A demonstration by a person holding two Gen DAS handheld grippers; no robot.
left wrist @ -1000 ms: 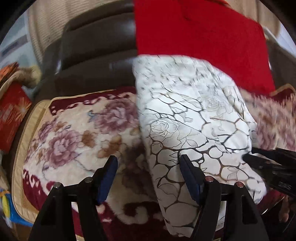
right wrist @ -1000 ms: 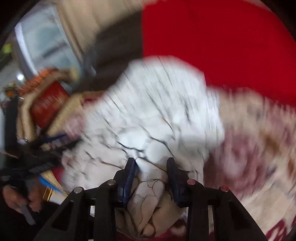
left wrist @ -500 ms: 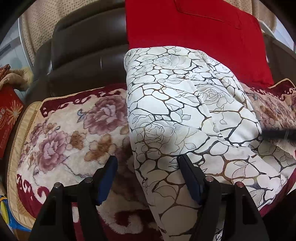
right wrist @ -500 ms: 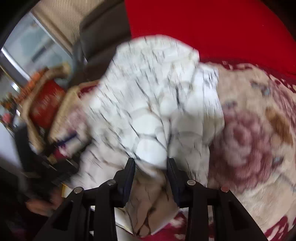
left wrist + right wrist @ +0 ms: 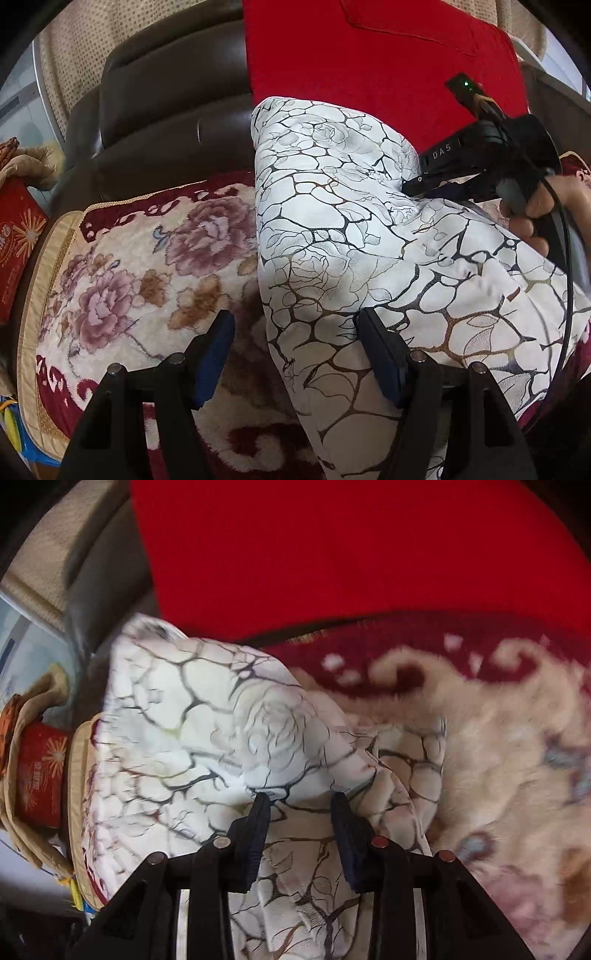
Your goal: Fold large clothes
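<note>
A large white cloth with a dark crackle and rose print (image 5: 332, 229) lies in a long folded strip across the floral seat cover (image 5: 147, 258) of a sofa. My left gripper (image 5: 293, 317) hovers open over the cloth's near left edge; its right finger rests above the fabric and its left finger above the cover. My right gripper (image 5: 301, 801) has a bunch of the same cloth (image 5: 207, 731) between its pads, and its jaws are closing on it. In the left wrist view the right gripper (image 5: 406, 188) pinches a fold at the cloth's right side, held by a hand (image 5: 532, 218).
A red cushion cover (image 5: 369, 74) leans on the brown leather sofa back (image 5: 166, 122) behind the cloth. A red box (image 5: 18, 240) and a beige bundle sit past the seat's left end. A black cable runs down from the right gripper.
The right gripper has swung sideways with its bunch of cloth and now shows clearly in the left wrist view. The folded cloth has shifted. The left gripper has stayed put and open.
</note>
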